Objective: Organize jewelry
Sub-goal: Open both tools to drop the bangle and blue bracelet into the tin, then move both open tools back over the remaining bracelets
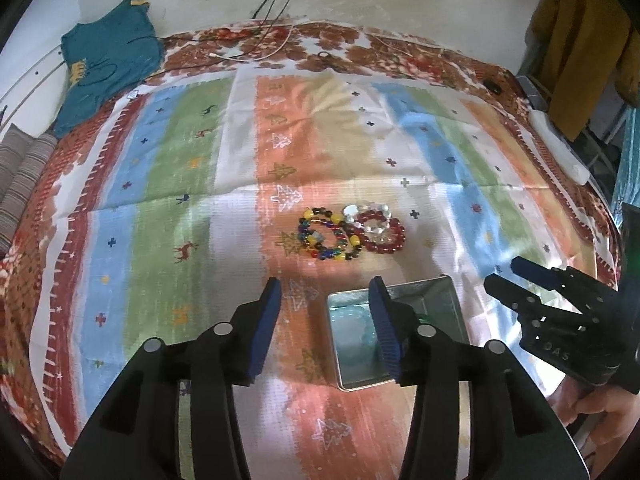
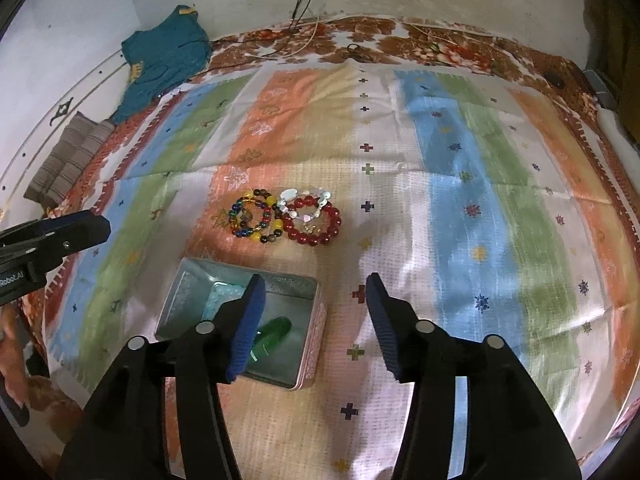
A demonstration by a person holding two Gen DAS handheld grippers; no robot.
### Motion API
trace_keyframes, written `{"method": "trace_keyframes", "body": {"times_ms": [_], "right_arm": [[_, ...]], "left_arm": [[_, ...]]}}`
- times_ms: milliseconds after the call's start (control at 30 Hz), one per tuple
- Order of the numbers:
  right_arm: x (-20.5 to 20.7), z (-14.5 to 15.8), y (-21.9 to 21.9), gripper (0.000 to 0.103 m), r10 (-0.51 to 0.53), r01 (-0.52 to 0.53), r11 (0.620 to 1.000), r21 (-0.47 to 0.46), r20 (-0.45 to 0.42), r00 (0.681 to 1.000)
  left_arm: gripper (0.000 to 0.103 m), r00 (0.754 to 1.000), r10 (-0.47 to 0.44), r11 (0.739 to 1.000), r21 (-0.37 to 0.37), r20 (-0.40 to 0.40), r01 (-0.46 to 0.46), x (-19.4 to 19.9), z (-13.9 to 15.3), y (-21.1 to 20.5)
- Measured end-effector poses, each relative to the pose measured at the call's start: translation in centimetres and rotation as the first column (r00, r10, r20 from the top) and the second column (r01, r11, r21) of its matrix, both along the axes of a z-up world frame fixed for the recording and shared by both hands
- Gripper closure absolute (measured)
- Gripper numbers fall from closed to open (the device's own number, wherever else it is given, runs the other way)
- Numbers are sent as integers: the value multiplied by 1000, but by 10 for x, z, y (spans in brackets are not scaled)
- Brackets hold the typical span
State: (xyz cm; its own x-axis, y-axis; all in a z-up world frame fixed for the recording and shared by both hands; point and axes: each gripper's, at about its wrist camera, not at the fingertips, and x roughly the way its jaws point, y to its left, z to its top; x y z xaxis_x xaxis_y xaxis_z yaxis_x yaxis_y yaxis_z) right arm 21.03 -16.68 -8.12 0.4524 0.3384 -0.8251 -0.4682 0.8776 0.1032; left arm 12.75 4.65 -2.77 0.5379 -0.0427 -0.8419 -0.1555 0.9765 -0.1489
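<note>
Both grippers, left (image 1: 324, 300) and right (image 2: 312, 300), we hold spread and empty above the tin (image 2: 308, 344), ready for the bracelets (image 2: 284, 218) at mid-cloth (image 2: 460, 184).

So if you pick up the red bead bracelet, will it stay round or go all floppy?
Probably floppy: the red bead bracelet looks like separate round beads strung in a loop, so it should sag. The glossy beads may slip from the pads. It overlaps the white bead bracelet, which might drag along.
</note>
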Motion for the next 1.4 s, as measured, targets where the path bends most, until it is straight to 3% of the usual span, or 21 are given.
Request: {"method": "trace_keyframes", "body": {"times_ms": [400, 600, 1400], "right_arm": [[13, -2, 9, 31, 6, -6, 1000, -13, 8, 1000], [25, -7, 14, 27, 1, -1, 1000, -22, -5, 1000], [70, -29, 34, 24, -12, 10, 999, -38, -44, 999]], "left_arm": [[39, 1000, 25, 999, 29, -18, -25, 22, -10, 7], [39, 998, 36, 998, 49, -44, -34, 36, -19, 12], [39, 993, 39, 998, 45, -115, -34, 90, -54, 23]]}}
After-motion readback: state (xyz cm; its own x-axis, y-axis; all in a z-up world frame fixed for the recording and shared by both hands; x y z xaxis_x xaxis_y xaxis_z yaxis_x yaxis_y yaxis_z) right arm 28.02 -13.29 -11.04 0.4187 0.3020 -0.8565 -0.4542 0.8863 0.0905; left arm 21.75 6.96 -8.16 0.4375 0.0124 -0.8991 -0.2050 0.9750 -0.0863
